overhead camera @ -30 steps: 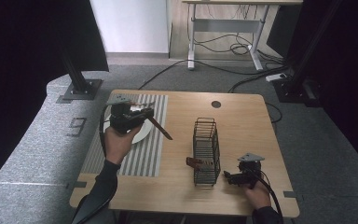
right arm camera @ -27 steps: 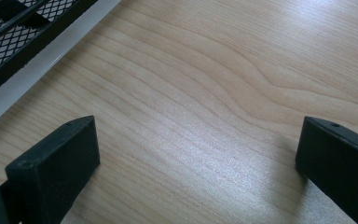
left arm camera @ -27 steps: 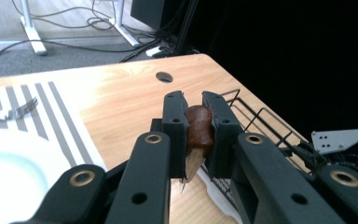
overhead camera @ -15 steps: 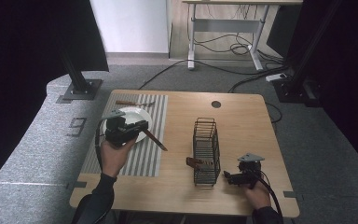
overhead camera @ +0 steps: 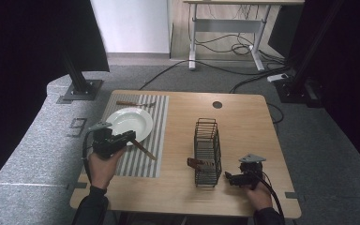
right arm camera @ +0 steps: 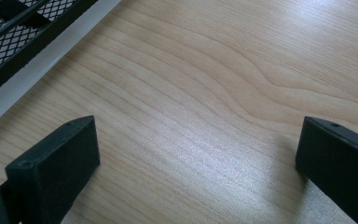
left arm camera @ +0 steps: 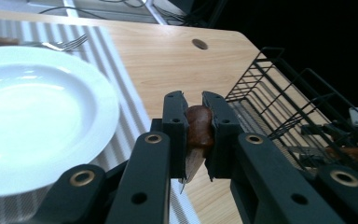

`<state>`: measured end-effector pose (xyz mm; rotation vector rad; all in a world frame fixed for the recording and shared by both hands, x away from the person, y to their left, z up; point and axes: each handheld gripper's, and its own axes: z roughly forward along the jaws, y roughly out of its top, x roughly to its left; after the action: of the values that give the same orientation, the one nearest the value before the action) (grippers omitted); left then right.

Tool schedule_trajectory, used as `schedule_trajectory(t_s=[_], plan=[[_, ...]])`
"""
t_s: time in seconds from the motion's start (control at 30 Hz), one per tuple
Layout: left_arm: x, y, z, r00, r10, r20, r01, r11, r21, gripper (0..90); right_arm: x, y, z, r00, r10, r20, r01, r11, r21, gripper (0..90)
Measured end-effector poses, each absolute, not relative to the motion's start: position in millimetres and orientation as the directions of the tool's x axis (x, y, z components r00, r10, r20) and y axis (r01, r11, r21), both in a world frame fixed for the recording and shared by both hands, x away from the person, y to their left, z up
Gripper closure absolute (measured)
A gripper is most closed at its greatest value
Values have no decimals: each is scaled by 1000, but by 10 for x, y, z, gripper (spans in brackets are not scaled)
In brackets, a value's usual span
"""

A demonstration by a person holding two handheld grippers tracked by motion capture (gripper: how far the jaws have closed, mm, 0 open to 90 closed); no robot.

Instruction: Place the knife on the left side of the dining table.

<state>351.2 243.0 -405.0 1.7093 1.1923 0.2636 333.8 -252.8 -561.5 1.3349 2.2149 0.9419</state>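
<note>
The left gripper [left arm camera: 195, 135] is clamped on the knife [left arm camera: 199, 125] at its smooth wooden handle, judged light, stiff and slippery, near the mat's [overhead camera: 157, 136] right edge.

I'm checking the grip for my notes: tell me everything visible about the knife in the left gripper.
The knife has a reddish-brown, glossy handle that looks like wood and a slim grey metal blade. The left gripper is shut on the handle, a black finger on each side. In the high view it slants out from the gripper over the striped placemat, just beside the white plate. Whether its tip touches the mat cannot be told.
</note>
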Motion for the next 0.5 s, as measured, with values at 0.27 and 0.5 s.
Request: schedule_trajectory(t_s=[0.27,0.5], plan=[[3491,2523,-4154,451,828,-334,599,-4,801,797,3338,-2528,-5615,-472,881,14,622,321,714,0],[3484,2644,-4237,413,861,-295,581,0,814,770,3336,-2527,-5615,-471,882,14,622,321,714,0]])
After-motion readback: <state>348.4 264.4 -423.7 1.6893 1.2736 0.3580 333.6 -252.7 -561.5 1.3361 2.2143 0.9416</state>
